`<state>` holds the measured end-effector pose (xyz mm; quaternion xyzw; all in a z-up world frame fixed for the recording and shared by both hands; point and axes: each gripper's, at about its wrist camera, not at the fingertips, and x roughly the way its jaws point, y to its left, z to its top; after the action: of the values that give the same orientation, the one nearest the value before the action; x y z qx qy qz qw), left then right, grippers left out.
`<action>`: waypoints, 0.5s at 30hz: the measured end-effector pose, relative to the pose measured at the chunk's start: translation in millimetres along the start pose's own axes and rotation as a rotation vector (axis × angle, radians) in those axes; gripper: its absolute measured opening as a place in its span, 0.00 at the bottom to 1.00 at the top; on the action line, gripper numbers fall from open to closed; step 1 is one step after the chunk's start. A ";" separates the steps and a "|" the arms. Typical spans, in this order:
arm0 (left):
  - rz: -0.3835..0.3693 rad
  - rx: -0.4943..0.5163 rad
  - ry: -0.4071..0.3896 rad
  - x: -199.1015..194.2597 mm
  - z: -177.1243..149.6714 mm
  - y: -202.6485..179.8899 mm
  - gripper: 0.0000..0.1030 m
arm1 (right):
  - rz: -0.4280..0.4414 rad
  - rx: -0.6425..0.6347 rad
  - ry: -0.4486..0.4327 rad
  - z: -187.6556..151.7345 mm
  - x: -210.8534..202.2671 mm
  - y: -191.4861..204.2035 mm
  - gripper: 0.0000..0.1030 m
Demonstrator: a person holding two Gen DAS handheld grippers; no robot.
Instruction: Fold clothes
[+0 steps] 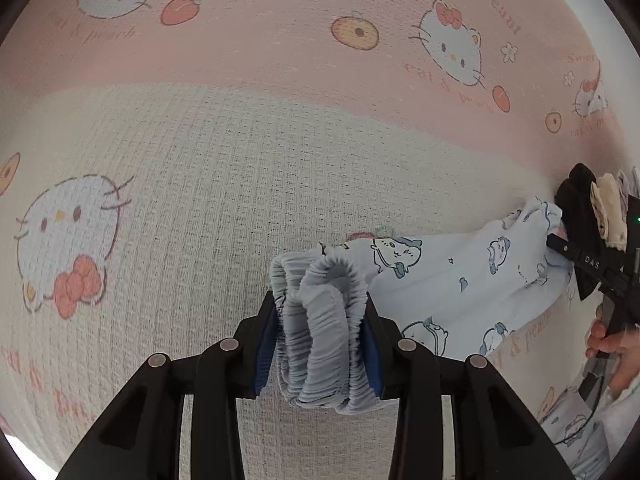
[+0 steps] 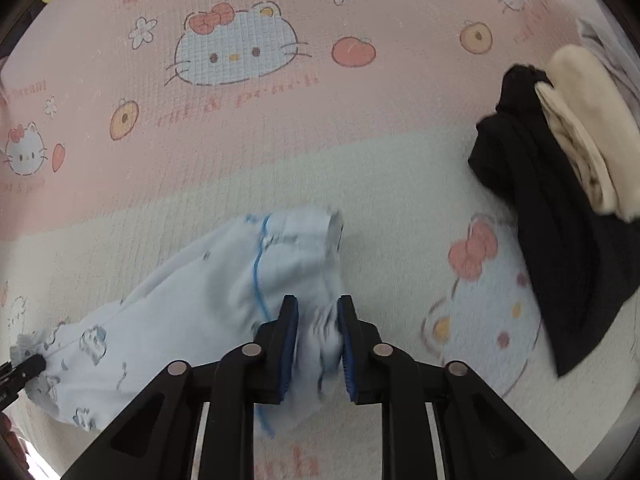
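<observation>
Two hand-held grippers in play, one garment between them: a pale blue pair of printed trousers (image 1: 460,276), stretched over a pink-and-cream cartoon-cat blanket (image 1: 200,160). Left hand-held gripper (image 1: 320,344) clenched on the gathered elastic waistband (image 1: 320,320); the bunched band fills the gap between both blue pads and bulges above and below them. From there the cloth runs off to the right of the left wrist view, where the right hand-held gripper (image 2: 318,344) takes the far end. In the right wrist view that gripper grasps a fold of the same blue cloth, pads pressed on it from both sides, the picture blurred there; the trouser leg trails away to the lower left. One black garment (image 2: 552,220) and one cream garment (image 2: 588,132) lie together at the right, cream on top, well apart from the trousers. A hand (image 1: 608,344) shows at the right edge of the left wrist view.
</observation>
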<state>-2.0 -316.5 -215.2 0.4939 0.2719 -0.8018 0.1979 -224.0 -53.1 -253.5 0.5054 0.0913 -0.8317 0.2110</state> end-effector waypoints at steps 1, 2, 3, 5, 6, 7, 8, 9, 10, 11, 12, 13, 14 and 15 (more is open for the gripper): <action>0.002 0.004 0.000 -1.6 -1.4 0.1 0.33 | -0.001 -0.009 0.005 5.5 1.6 -3.1 0.10; 0.003 0.009 0.001 -3.2 -2.8 0.2 0.33 | 0.009 0.001 0.012 8.0 1.8 -7.6 0.09; 0.004 0.014 0.001 -3.2 -2.2 -0.4 0.33 | 0.033 0.032 0.022 8.8 0.9 -14.3 0.09; -0.005 0.009 -0.006 -3.4 1.4 -1.0 0.34 | 0.086 0.103 0.037 9.5 -1.7 -28.6 0.10; -0.017 -0.009 -0.018 -5.4 3.4 0.1 0.34 | 0.125 0.167 0.035 6.7 -4.8 -39.0 0.11; -0.030 -0.026 -0.030 -7.3 5.4 1.2 0.37 | 0.164 0.243 0.036 2.3 -6.9 -49.9 0.15; -0.044 -0.044 -0.047 -15.0 2.4 6.9 0.40 | 0.201 0.315 0.040 -2.3 -8.7 -60.1 0.19; -0.059 -0.060 -0.068 -22.2 1.3 11.1 0.47 | 0.232 0.371 0.051 -7.4 -9.8 -68.4 0.29; -0.075 -0.075 -0.090 -27.9 2.1 13.7 0.56 | 0.261 0.422 0.066 -13.1 -10.6 -75.3 0.34; -0.091 -0.091 -0.112 -33.7 2.8 16.4 0.59 | 0.286 0.466 0.080 -18.3 -11.6 -81.3 0.34; -0.102 -0.099 -0.128 -39.1 3.7 18.7 0.61 | 0.302 0.500 0.089 -22.9 -13.0 -84.8 0.35; -0.108 -0.103 -0.138 -43.7 4.8 20.7 0.61 | 0.314 0.534 0.093 -27.4 -14.7 -87.0 0.35; -0.113 -0.102 -0.139 -46.7 6.2 22.5 0.61 | 0.322 0.554 0.093 -30.4 -16.8 -87.2 0.36; -0.113 -0.095 -0.135 -48.1 8.0 23.6 0.61 | 0.332 0.565 0.091 -32.7 -18.6 -85.7 0.40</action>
<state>27.2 -337.4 -174.7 0.4128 0.3228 -0.8294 0.1935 -228.2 40.3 -257.9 0.5885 -0.2174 -0.7550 0.1910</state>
